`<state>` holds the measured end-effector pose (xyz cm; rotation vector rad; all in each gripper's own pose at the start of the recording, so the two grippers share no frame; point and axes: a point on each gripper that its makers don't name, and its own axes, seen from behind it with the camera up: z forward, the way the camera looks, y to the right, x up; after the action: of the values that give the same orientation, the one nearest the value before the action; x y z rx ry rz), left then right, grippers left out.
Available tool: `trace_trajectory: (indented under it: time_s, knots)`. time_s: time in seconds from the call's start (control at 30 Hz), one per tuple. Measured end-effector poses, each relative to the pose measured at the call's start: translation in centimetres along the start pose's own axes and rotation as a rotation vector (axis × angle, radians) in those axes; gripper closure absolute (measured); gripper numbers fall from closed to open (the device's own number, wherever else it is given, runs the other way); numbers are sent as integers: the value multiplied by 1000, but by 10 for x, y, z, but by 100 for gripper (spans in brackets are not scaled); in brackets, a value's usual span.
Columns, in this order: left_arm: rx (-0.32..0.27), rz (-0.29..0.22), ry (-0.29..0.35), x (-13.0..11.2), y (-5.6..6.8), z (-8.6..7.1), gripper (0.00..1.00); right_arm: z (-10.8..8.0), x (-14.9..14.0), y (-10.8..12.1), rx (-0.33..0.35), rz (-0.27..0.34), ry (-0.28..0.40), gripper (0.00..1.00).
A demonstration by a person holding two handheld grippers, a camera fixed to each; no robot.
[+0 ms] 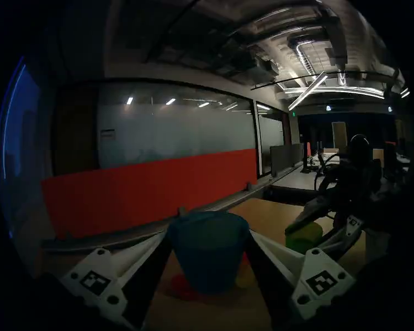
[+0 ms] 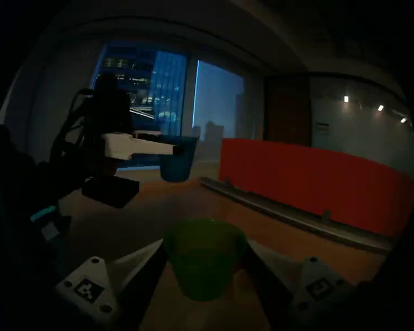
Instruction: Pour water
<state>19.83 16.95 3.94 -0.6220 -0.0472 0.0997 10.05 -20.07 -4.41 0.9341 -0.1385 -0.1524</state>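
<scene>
In the left gripper view, a blue cup [image 1: 208, 251] stands upright between the two white fingers of my left gripper [image 1: 208, 259], which is shut on it above the wooden table [image 1: 273, 212]. The green cup [image 1: 303, 234] sits off to the right, held by the other gripper. In the right gripper view, my right gripper [image 2: 205, 265] is shut on that green cup [image 2: 204, 256], upright and low over the table. Farther off to the left there, the left gripper's white finger [image 2: 141, 146] carries the blue cup [image 2: 176, 160] raised in the air.
The room is dim. A red partition panel [image 1: 146, 190] runs along the far table edge, also in the right gripper view [image 2: 317, 176]. Red and yellow items [image 1: 179, 287] lie on the table under the blue cup. Dark windows [image 2: 168, 94] stand behind.
</scene>
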Motion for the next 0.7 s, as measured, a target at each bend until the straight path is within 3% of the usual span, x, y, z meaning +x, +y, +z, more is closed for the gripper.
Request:
trace_trajectory:
  time_s: [0.27,0.7]
  knots:
    - [11,-10,-35,-30,-6,-8,13,-11,-8,15,-33,-3,-26,0]
    - [9,-7,-80,-63,-3,-17,13,-30,-11,38,-81,1,-35,0]
